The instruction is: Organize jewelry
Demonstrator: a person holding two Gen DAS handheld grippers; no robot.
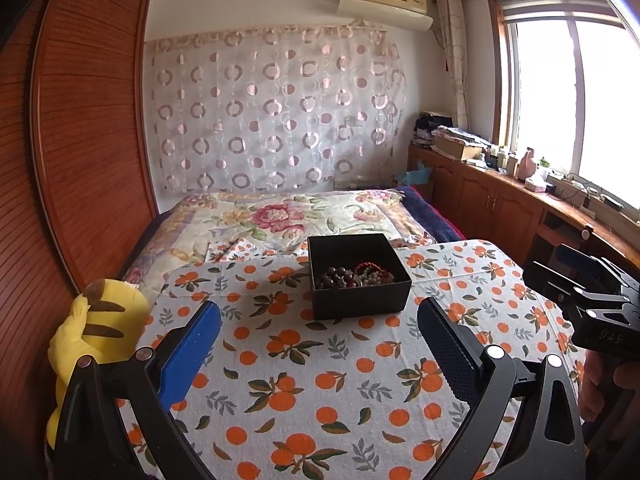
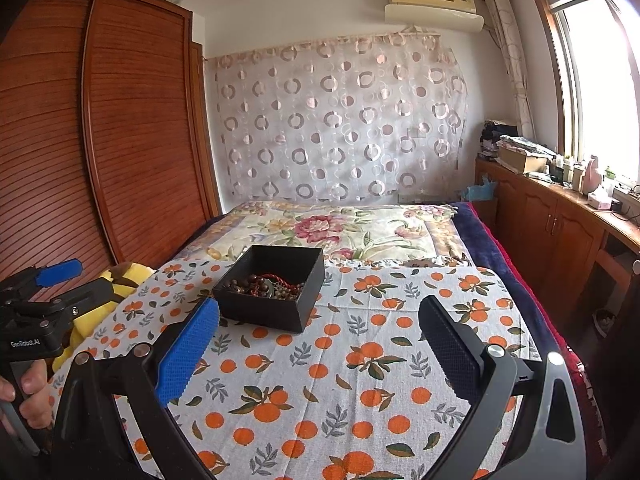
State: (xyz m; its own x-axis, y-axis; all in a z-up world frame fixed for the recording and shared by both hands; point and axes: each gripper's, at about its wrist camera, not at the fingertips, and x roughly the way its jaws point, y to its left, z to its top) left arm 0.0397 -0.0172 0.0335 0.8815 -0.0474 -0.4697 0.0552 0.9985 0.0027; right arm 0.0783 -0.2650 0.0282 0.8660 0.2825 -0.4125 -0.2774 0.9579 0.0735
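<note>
Bedroom scene here: a cloth with an orange-fruit print (image 1: 320, 360) is spread over the near end of the bed, and beyond it lies a floral bedspread (image 1: 288, 216). A louvred wooden wardrobe (image 1: 80, 140) runs along the left of the cloth, a sheer curtain with ring patterns (image 1: 276, 112) hangs on the far wall, an air conditioner (image 1: 384, 0) sits above that, and a bright window (image 1: 572, 100) over low wooden cabinets (image 1: 492, 196) fills the right.

The black box (image 1: 360, 300) sits open on the far part of the orange cloth, close to the edge where the bedspread starts. It looks roughly square, so no clear long axis; its open top faces up, and one corner points back toward the grippers. Inside, dark brown beads (image 1: 336, 278), a red cord (image 1: 368, 268) and paler beads (image 1: 376, 278) lie tangled together on its floor.

A yellow plush toy (image 1: 100, 320) sits off the cloth's left edge, beside the wardrobe.

The left gripper (image 1: 320, 344) hangs over the cloth on the near side of the box, fingers spread wide, nothing between them. The right gripper (image 2: 320, 344), likewise short of the box, is also spread wide and empty. A hand (image 2: 28, 392) grips the left handle.
</note>
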